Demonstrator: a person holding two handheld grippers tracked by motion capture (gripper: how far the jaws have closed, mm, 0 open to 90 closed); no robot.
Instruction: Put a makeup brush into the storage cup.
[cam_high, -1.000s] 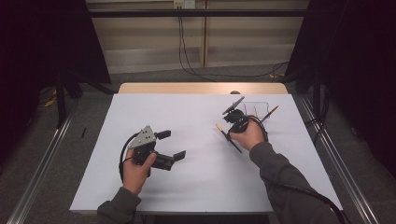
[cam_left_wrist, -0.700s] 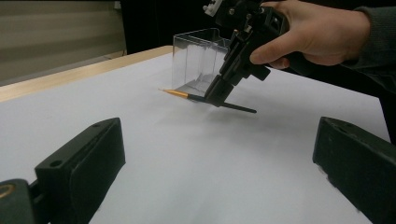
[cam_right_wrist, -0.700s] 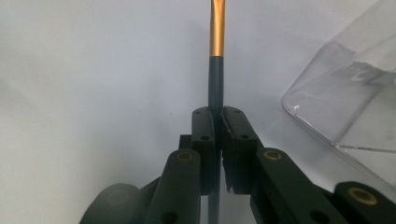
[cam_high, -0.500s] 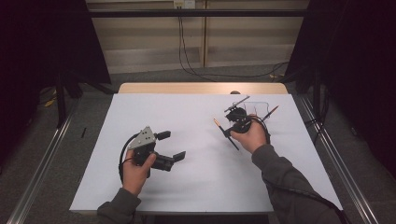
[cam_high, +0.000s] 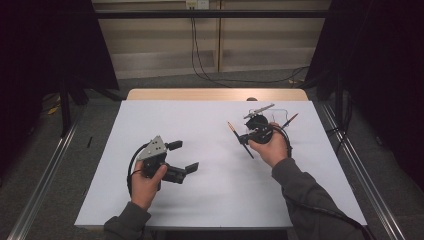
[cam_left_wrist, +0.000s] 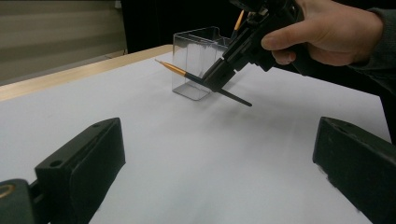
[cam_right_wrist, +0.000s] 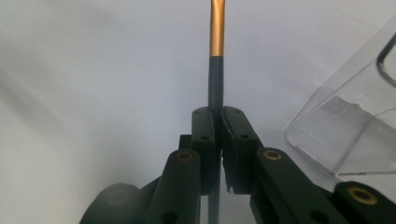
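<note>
Room: dark surround, pale wall panels and hanging cables across the top of the high view.
Worktop (cam_high: 210, 200): white sheet over a wooden top, bare across the middle, leaving free space between both hands.
Clear box (cam_left_wrist: 196, 63): open-topped, standing upright at upper centre of the left gripper view, just beyond the pencil; likely the intended holder, judging by the thin sticks already leaning from it at upper right of the high view.
Left gripper (cam_high: 181, 156): lower left of the high view, resting low over the sheet, spread wide with nothing between; apparently parked out of the way.
Right gripper (cam_right_wrist: 218, 140): right of centre in the high view, pressed together, pinching the pencil near mid-length, probably to keep both ends free for tipping into the box.
Pencil (cam_right_wrist: 215, 84): dark shaft with a gold end, held above the sheet. Long axis crossing the jaws, slanting; gold end up and toward upper left in the high view (cam_high: 233, 127), dark tip down toward lower right.
</note>
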